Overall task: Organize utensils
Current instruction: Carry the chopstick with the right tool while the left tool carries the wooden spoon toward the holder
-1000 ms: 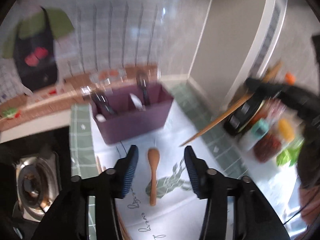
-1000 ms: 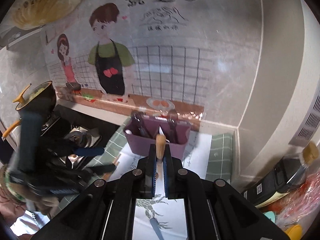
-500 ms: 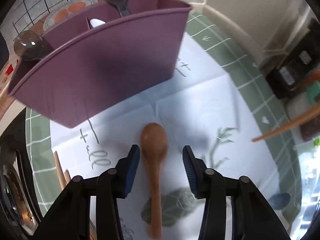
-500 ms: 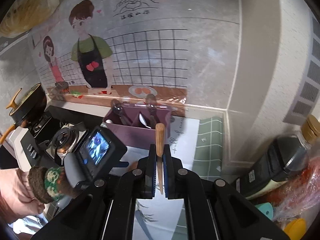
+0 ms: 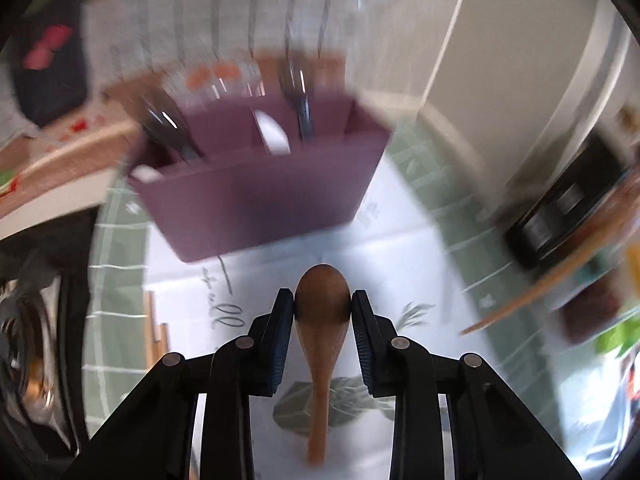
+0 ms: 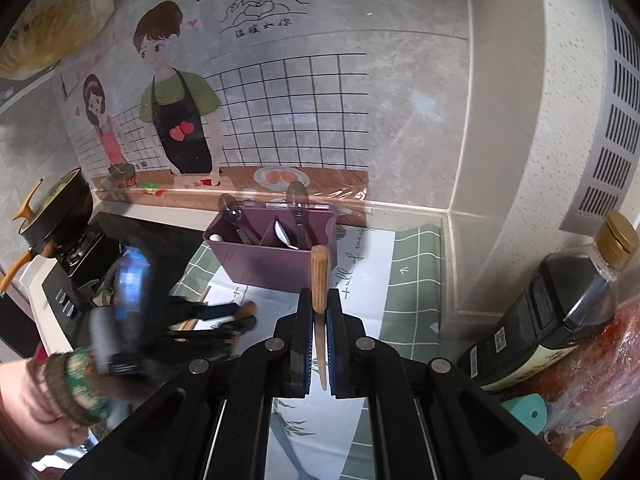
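Note:
A wooden spoon (image 5: 322, 292) lies on the white and green mat (image 5: 404, 216), in front of the purple utensil caddy (image 5: 260, 200). My left gripper (image 5: 322, 302) is down at the spoon with its jaws closing, and both pads touch the sides of the spoon's bowl. In the right wrist view this left gripper (image 6: 216, 320) is a blurred dark shape to the left of the caddy (image 6: 272, 256). My right gripper (image 6: 319, 300) is shut on a wooden chopstick (image 6: 320, 268), held above the mat with its thick end pointing at the caddy.
Metal spoons and a white utensil stand in the caddy's compartments. A loose pair of chopsticks (image 5: 154, 332) lies at the mat's left edge. A stove (image 6: 76, 248) with a pot (image 6: 52, 208) stands at the left. A dark sauce bottle (image 6: 560, 312) and packets crowd the right corner.
My left gripper has come down over the wooden spoon, and its jaws have narrowed onto the spoon's bowl. My right gripper still holds the chopstick and has shifted slightly.

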Available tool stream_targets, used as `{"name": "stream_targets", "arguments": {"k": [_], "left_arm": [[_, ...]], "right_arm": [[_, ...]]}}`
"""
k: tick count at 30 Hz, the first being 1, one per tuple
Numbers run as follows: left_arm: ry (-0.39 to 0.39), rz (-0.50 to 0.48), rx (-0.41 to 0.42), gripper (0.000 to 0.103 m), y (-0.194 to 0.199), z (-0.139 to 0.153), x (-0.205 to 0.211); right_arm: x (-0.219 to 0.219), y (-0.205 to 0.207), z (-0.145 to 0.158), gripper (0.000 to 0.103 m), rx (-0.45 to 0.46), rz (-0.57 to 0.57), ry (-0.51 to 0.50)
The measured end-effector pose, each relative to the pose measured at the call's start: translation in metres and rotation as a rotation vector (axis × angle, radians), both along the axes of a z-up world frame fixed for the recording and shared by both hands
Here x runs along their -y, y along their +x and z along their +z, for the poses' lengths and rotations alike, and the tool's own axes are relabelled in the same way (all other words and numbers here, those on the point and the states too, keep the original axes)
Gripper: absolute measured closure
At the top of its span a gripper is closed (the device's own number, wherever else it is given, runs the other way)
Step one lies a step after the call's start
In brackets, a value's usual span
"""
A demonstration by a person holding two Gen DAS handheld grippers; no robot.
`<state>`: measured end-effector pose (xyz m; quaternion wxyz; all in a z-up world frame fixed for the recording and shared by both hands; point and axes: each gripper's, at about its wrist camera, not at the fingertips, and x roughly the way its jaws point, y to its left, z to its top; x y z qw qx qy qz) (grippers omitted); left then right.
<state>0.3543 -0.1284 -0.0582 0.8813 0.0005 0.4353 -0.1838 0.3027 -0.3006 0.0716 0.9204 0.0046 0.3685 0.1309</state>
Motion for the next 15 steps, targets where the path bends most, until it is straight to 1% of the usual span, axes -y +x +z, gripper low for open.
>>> {"name": "stream_targets", "arguments": {"k": [2, 4, 7, 9, 12, 15], "left_arm": [[-0.054, 0.03, 0.083, 0.072, -0.016, 0.029, -0.017], [-0.076, 0.051, 0.166, 0.072, -0.029, 0.059, -0.026], [-0.096, 0.053, 0.231, 0.072, -0.03, 0.094, -0.038], [-0.106, 0.055, 0.284, 0.072, -0.034, 0.12, -0.049], [-0.113, 0.043, 0.36, 0.072, -0.028, 0.165, -0.057], [-0.097, 0.041, 0.479, 0.072, -0.019, 0.218, -0.058]], "right_arm": [[-0.007, 0.0, 0.004, 0.098, 0.007, 0.011, -0.006], [-0.014, 0.0, 0.009, 0.098, 0.019, 0.023, -0.011], [-0.024, 0.0, 0.025, 0.098, 0.053, 0.038, -0.015], [-0.03, 0.002, 0.041, 0.098, 0.086, 0.05, -0.019], [-0.038, 0.01, 0.081, 0.098, 0.164, 0.06, -0.034], [-0.047, 0.022, 0.128, 0.098, 0.251, 0.063, -0.05]]}}
